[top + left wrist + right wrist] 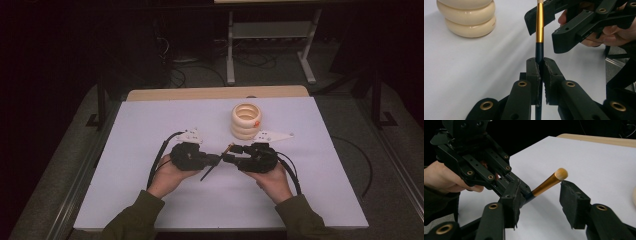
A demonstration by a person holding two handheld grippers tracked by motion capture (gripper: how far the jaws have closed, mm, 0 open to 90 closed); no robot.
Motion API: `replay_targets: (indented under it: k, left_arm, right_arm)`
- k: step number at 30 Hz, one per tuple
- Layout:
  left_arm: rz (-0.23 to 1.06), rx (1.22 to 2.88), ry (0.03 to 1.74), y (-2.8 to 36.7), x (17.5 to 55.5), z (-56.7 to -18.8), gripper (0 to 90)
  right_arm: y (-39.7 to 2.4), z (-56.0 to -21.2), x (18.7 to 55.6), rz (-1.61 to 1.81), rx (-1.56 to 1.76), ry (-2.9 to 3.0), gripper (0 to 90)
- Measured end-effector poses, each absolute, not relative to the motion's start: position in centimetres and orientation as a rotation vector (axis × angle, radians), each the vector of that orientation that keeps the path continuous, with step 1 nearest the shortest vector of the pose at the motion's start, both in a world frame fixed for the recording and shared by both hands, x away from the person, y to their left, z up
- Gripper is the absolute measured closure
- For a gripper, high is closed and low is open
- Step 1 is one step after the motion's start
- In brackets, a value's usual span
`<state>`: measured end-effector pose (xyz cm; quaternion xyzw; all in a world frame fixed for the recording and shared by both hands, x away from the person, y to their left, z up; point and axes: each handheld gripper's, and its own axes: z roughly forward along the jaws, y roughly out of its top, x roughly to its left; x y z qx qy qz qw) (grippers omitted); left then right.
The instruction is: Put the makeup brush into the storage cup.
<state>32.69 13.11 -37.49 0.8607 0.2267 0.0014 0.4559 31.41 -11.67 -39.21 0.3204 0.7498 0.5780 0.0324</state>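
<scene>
Between your two hands, above the middle of the desk [150, 130], your left tongs [540, 68] are clenched on the dark handle of a makeup brush [539, 27], holding it steady with its gold ferrule and pale tip aimed at the other hand. Your right tongs [541, 200] are released, their pads spread either side of the ferrule without pressing it, so this looks like a handover being lined up. The cream ringed holder [246, 121] stands well apart behind, likely where the brush is meant to go
</scene>
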Motion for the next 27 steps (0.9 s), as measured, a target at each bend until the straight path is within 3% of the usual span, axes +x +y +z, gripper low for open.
replay_targets:
  k: [27]
  left_arm:
    - [0.008,2.118,0.543,12.32,32.56,-37.59,83.4]
  right_arm:
    - [-11.4,-39.15,31.72,1.827,1.04,2.301,73.8]
